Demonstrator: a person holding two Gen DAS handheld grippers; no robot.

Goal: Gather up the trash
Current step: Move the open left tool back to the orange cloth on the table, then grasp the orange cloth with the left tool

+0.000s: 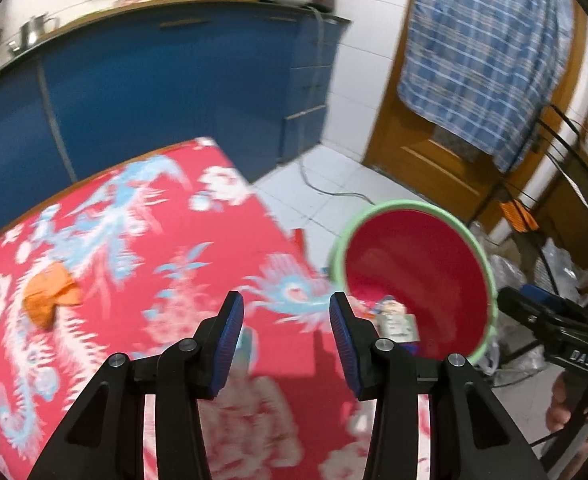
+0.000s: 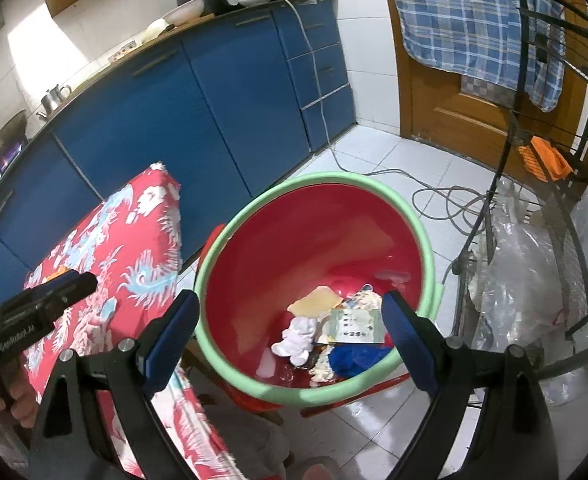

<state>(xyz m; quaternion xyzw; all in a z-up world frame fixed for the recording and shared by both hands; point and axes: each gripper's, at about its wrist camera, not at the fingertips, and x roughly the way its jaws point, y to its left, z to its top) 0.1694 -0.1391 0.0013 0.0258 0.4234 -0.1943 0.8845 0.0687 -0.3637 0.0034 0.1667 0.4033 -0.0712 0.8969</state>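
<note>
A crumpled orange scrap [image 1: 52, 294] lies on the red patterned tablecloth [image 1: 166, 240], to the left of my left gripper [image 1: 286, 312]. That gripper hovers over the table's right edge, its jaws apart with nothing between them. Beside the table stands a red bucket with a green rim [image 2: 314, 184]. Inside it lie a white tissue [image 2: 298, 340], a printed card [image 2: 354, 326], a yellowish paper [image 2: 316, 300] and a blue wrapper [image 2: 354, 360]. My right gripper [image 2: 290, 300] hangs wide open over the bucket's near side and holds nothing.
Blue kitchen cabinets [image 2: 214, 92] run behind the table. A wooden door [image 1: 426, 152] carries a blue checked cloth. A black wire rack [image 2: 542, 200] with plastic bags stands right of the bucket. A grey cable [image 2: 434, 196] lies on the white tiled floor.
</note>
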